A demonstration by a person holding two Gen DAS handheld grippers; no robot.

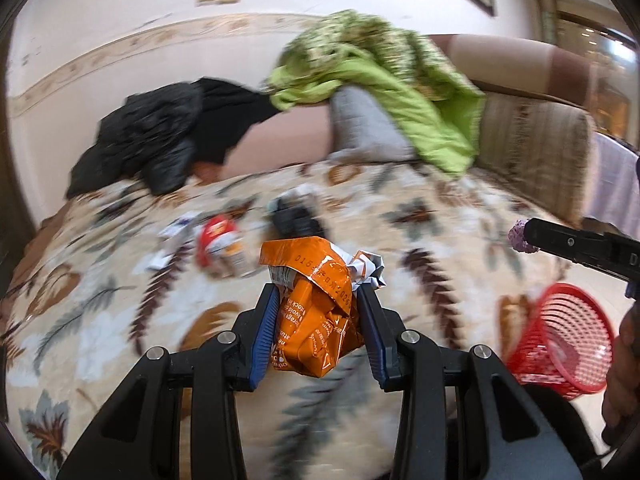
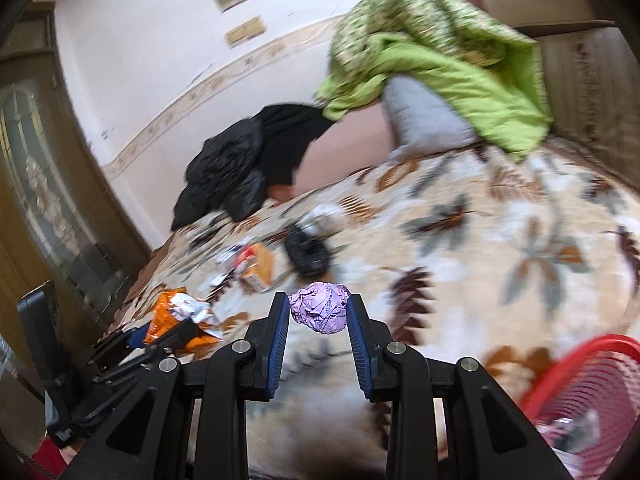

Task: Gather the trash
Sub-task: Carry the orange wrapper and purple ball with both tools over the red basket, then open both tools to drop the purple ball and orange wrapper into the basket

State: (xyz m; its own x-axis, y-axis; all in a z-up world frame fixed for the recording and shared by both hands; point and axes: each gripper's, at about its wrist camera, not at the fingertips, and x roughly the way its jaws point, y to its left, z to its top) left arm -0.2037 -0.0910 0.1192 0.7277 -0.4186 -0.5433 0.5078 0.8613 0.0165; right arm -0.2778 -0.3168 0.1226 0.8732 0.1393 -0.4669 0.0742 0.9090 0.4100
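Note:
My left gripper (image 1: pixel 318 294) is shut on a crumpled orange snack wrapper (image 1: pixel 316 312) with white paper bunched at its top, held above the leaf-patterned bedspread (image 1: pixel 120 320). A crumpled purple paper ball (image 2: pixel 319 308) sits pinched between the pads of my right gripper (image 2: pixel 319 304). In the left wrist view that purple ball (image 1: pixel 519 236) shows at the right, at the tip of the right gripper. A red mesh basket (image 1: pixel 560 340) lies at the lower right of the bed; its rim (image 2: pixel 592 356) shows in the right wrist view. The orange wrapper (image 2: pixel 176 316) appears at the left there.
More litter lies on the bedspread further off: a red and white packet (image 1: pixel 220 248), white scraps (image 1: pixel 176 232) and a black object (image 1: pixel 292 216). A black jacket (image 1: pixel 160 140), a green quilt (image 1: pixel 380 80) and a grey pillow (image 1: pixel 364 128) lie at the far end. A wooden door (image 2: pixel 36 184) stands left.

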